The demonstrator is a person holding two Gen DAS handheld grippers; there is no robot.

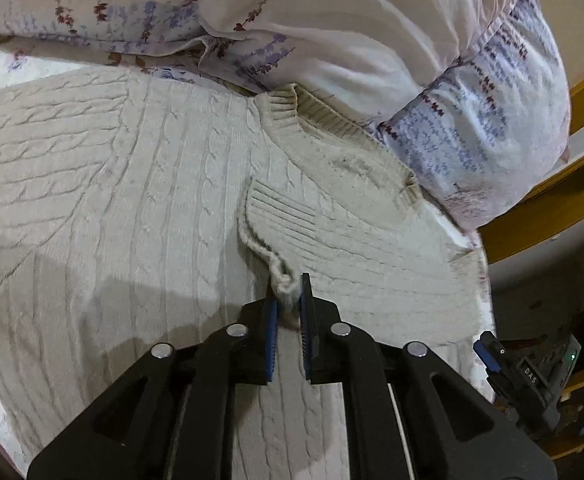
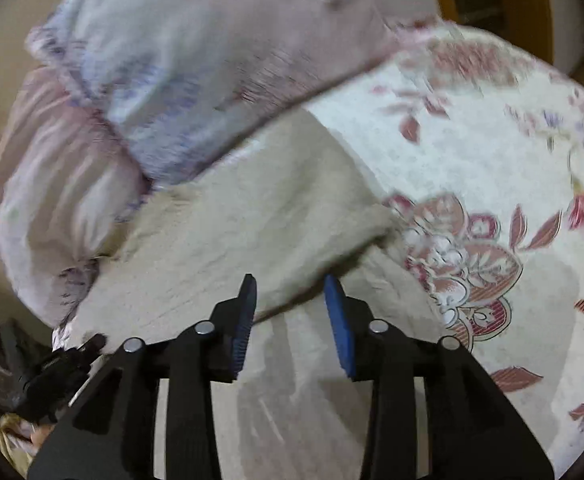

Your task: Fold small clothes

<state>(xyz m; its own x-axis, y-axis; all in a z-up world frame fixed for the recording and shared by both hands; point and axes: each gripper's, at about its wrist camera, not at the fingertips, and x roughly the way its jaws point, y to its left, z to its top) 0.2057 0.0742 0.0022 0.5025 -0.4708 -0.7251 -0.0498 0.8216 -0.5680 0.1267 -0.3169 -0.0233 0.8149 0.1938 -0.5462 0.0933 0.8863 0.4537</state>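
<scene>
The left gripper has its jaws nearly closed, the 2 blue pads pinching a bunched bit of ribbed cuff at the end of a sleeve of the cream cable-knit sweater. The sleeve is folded in over the sweater's body, and the cuff edge runs up and left from the jaws as a rolled rim. The right gripper has its jaws partly open, with a clear gap between the pads; the sweater lies below and beyond them, and through the motion blur I cannot tell whether either pad touches the knit, though nothing is clamped. The sweater is spread flat on a bed with a floral sheet, front up, its ribbed neckline at the far end from the left jaws. Just past the neckline, a pale pillow printed with lavender sprigs lies touching or overlapping the sweater's top edge; in the right wrist view the same pillow sits up and left of the sweater. To the right of the sweater in the left wrist view, the other gripper shows at the bed's edge, beside a wooden frame.
</scene>
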